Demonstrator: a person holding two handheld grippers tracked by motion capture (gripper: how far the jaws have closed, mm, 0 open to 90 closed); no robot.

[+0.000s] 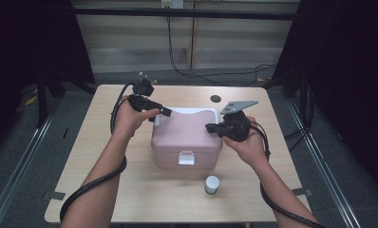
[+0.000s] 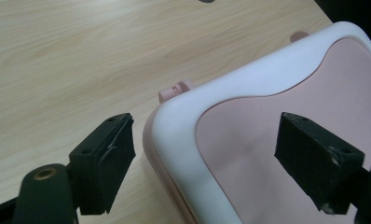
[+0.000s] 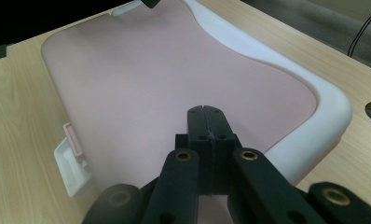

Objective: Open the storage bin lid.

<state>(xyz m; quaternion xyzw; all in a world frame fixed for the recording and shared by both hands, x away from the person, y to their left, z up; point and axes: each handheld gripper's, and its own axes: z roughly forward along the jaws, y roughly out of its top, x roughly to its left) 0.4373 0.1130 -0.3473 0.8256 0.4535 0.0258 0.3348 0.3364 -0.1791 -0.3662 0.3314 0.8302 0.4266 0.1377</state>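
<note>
The left tool (image 2: 207, 163), jaws wide, straddles the pink box's (image 1: 187, 137) back corner; the right tool (image 3: 206, 126), closed, presses the lid. The box may slide.

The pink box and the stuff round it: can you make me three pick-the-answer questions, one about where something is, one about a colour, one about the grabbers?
1. Where does the small jar stand?
A. on the box lid
B. on the table in front of the box
C. on the floor

2. What colour is the latch on the pink box?
A. white
B. green
C. black

3. How do the right gripper's jaws stand?
A. wide apart
B. shut on the jar
C. shut with nothing between them

Answers: 1 B, it stands alone on the tabletop near the person. 2 A, the clasp is white against the pink. 3 C, the pads meet over the lid.
</note>
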